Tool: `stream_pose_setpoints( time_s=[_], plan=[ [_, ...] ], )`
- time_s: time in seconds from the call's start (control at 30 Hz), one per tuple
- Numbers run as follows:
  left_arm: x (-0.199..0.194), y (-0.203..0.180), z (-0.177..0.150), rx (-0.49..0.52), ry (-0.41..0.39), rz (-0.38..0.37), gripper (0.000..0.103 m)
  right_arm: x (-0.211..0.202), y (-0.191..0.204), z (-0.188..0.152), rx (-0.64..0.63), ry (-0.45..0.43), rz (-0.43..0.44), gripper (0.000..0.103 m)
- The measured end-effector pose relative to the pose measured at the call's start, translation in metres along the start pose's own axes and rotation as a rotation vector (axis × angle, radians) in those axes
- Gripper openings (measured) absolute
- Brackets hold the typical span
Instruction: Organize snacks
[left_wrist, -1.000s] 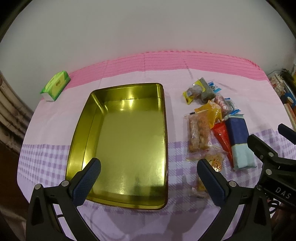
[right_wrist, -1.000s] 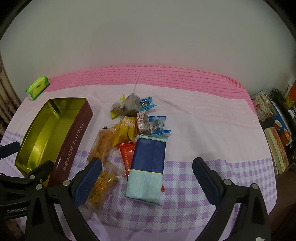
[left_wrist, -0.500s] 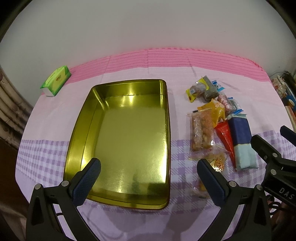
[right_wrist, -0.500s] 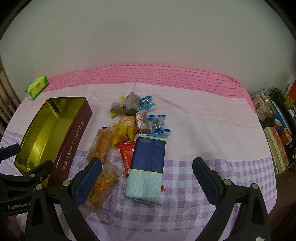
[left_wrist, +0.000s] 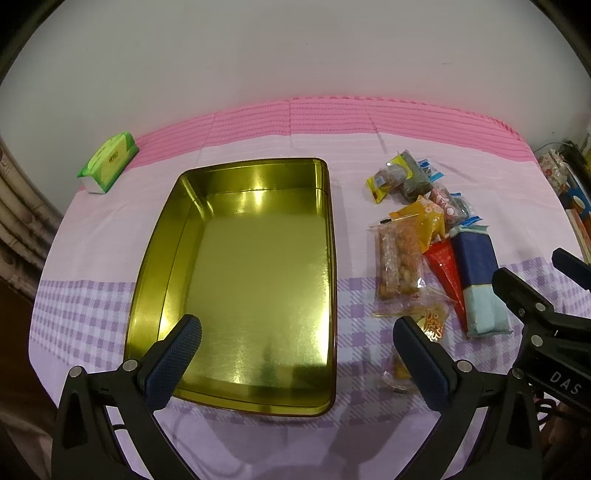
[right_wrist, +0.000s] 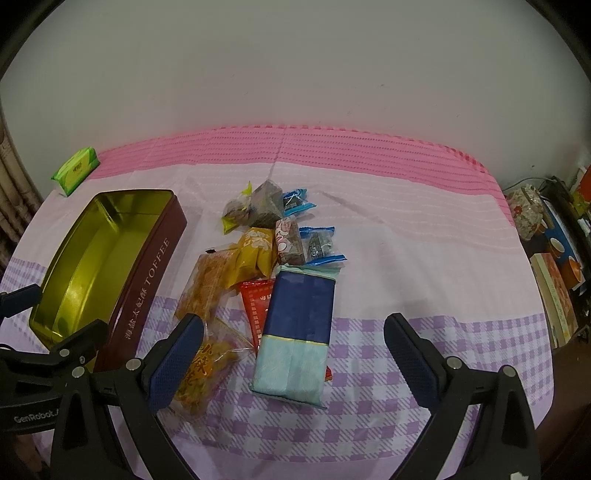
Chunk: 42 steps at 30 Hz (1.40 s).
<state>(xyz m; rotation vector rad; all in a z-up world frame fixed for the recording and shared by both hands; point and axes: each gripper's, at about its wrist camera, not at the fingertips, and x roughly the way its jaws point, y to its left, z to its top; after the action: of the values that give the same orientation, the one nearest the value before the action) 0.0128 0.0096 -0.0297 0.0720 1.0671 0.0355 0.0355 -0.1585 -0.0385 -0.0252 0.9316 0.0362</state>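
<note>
Left wrist view has drawn back from the tin (both tongs released, snacks unmoved).

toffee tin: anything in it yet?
Empty. The toffee tin shows only its bare gold floor in the left wrist view; the snack packets all lie on the cloth beside it.

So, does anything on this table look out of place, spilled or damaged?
Nothing looks damaged or spilled. The gold rectangular tin sits empty, while the wrapped snacks lie in a loose overlapping pile beside it; the navy and pale-blue packet rests over the red packet. Both grippers are open.
</note>
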Motion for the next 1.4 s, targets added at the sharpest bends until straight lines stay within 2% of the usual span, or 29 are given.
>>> stream_pose_setpoints(
  time_s=[0.23,0.53,0.7,0.93,1.13,1.4],
  plan=[
    [0.002,0.005,-0.001,-0.004,-0.004,0.003,0.103,0.008,-0.001,0.001,-0.001,0.019,0.004,0.093],
    [0.001,0.007,-0.001,-0.007,-0.01,-0.022,0.103,0.035,-0.01,-0.002,0.031,0.095,0.029,0.075],
    [0.003,0.005,-0.001,-0.002,-0.012,-0.023,0.103,0.052,-0.013,0.0,0.028,0.125,0.019,0.074],
    [0.005,-0.002,-0.001,0.023,-0.007,-0.015,0.103,0.068,-0.014,0.002,0.022,0.149,0.025,0.068],
    [0.005,-0.007,-0.001,0.039,-0.01,-0.011,0.103,0.078,-0.014,0.001,0.04,0.169,0.078,0.053],
    [0.006,-0.009,-0.001,0.048,-0.003,-0.016,0.103,0.077,-0.021,-0.002,0.066,0.163,0.094,0.049]
  ],
)
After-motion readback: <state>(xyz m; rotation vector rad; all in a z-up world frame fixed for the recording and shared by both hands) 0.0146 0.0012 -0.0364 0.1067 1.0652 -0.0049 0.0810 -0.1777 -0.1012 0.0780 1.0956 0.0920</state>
